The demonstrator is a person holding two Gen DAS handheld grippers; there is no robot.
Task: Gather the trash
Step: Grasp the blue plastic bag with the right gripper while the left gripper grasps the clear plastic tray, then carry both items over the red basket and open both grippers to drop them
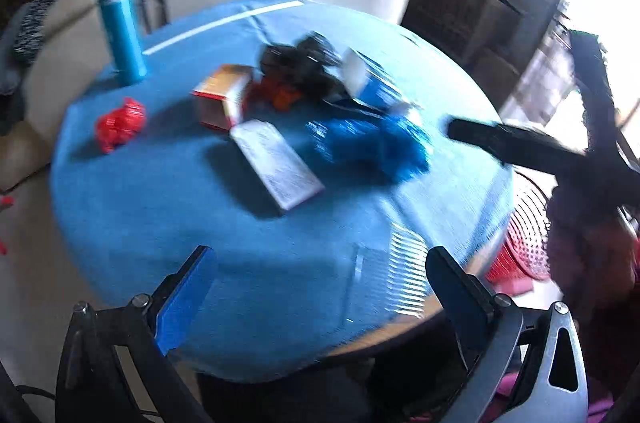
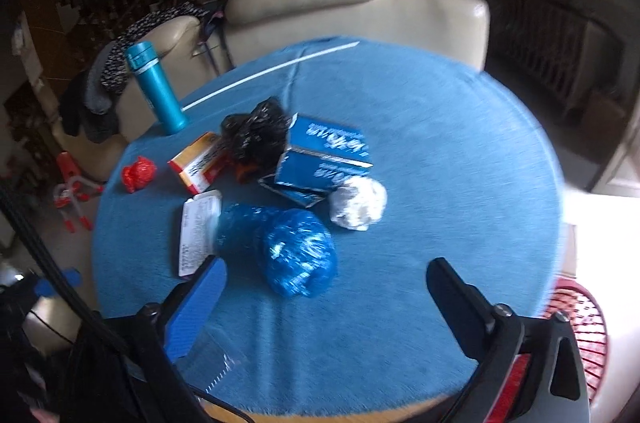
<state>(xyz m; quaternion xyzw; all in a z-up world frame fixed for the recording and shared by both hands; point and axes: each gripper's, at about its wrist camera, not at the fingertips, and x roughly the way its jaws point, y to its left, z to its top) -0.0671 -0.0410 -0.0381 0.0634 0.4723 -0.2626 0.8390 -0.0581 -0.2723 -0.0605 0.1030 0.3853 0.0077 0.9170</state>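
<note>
A: What can be seen on the round table [image 2: 440, 151]?

B: A blue cloth is spread over it. Trash is piled near the middle. A crumpled blue plastic bag [image 2: 300, 255] is seen closest to the right gripper [image 2: 328, 283]. Just behind that bag, a white paper ball [image 2: 358, 205] is found, touching a blue box [image 2: 326, 155]. A black plastic bag [image 2: 256, 133] is bunched up against the left side of the blue box. A red and white box [image 2: 198, 161] is laid beside the black bag, and a flat white packet [image 2: 198, 229] is laid in front of it, next to the blue bag. A small red wad [image 2: 138, 173] is left by itself, well apart, near the table's left edge.

A: And the tall thing?

B: A teal bottle [image 2: 156, 87] is stood upright at the far left edge, close to a cream sofa [image 2: 320, 7].

A: How are the jaws set?

B: The right gripper's jaws are spread wide, and nothing is held. It is hung over the near part of the cloth, just short of the blue bag. The left gripper [image 1: 320, 267] is spread wide too, with only cloth seen between its fingers.

A: Anything beside the table?

B: A red mesh basket [image 2: 576, 327] is seen low on the right.
</note>
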